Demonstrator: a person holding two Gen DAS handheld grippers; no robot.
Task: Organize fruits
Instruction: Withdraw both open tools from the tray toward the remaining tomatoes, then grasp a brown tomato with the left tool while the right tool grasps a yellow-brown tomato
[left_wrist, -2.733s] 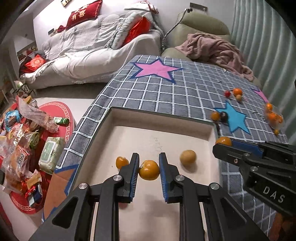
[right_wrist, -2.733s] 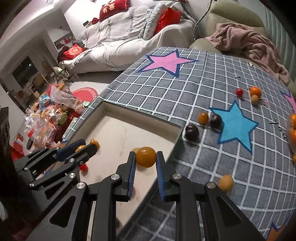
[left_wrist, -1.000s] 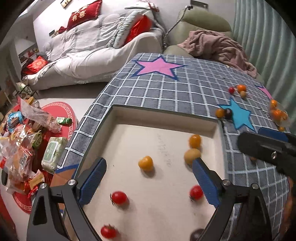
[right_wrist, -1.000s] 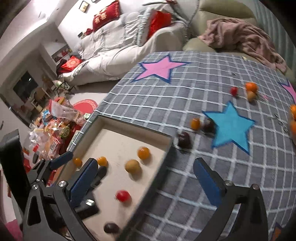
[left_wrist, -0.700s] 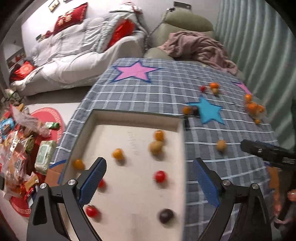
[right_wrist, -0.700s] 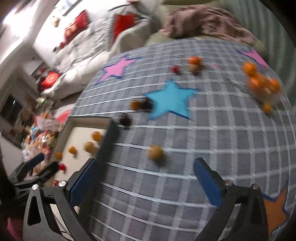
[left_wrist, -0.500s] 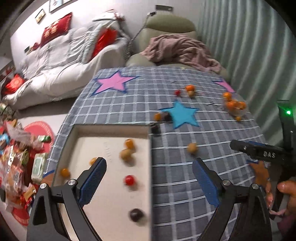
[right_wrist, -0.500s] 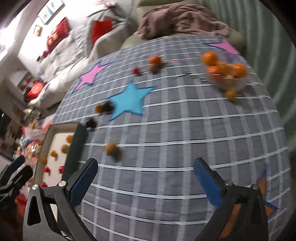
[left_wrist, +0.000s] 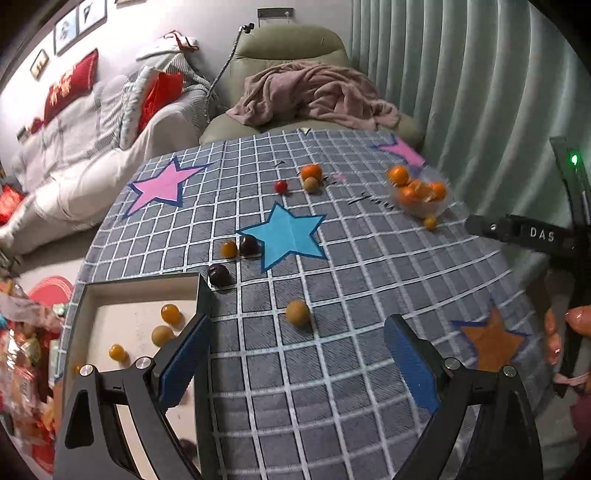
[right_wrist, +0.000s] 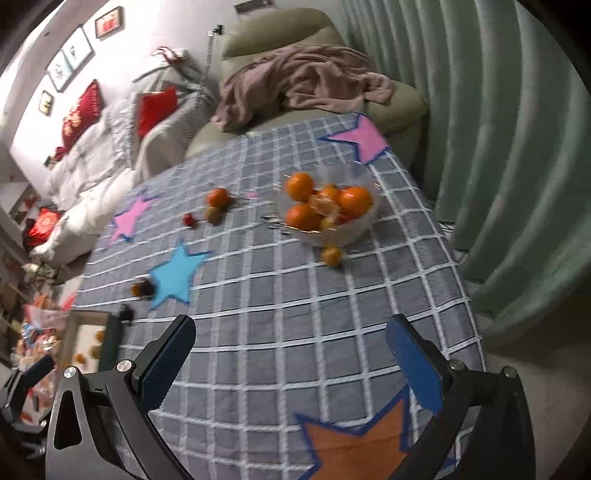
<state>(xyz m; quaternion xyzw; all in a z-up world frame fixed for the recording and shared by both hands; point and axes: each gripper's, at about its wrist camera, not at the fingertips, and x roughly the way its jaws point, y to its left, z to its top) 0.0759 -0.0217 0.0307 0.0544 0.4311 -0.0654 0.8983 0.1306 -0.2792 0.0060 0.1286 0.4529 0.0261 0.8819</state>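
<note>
Clearly both tools are between pickups. The left gripper (left_wrist: 295, 360) has its jaws spread wide with nothing between them, and the right gripper (right_wrist: 291, 360) stands the same way, wide apart and empty, above the checked tablecloth (right_wrist: 332, 295).

Just ahead of the left jaws, slightly toward the left finger, a tan fruit (left_wrist: 297, 312) lies loose on the cloth. Beside and partly behind that left finger sits the tray (left_wrist: 205, 295), with several yellow-orange fruits (left_wrist: 170, 313) already on its floor. A dark plum (left_wrist: 218, 274) rests against the tray's outer corner, further ahead of the jaws; beyond it an orange fruit and another dark one (left_wrist: 248, 244) touch each other beside the blue star (left_wrist: 286, 234).

Well ahead of the right jaws, roughly centred between them, stands a clear bowl (right_wrist: 351, 229) of oranges (right_wrist: 354, 200), with a small orange fruit (right_wrist: 331, 255) on the cloth just in front of it. Far off to the left lie an orange (right_wrist: 218, 196), a tan fruit and a red one.

The step in hand looks like reaching for the next loose fruit. For the left, the tan one is the likely target: drop down, straddle it, and close gently, since a round fruit may roll off if nudged by one finger first. The right would need to travel forward to the small fruit by the bowl.
</note>
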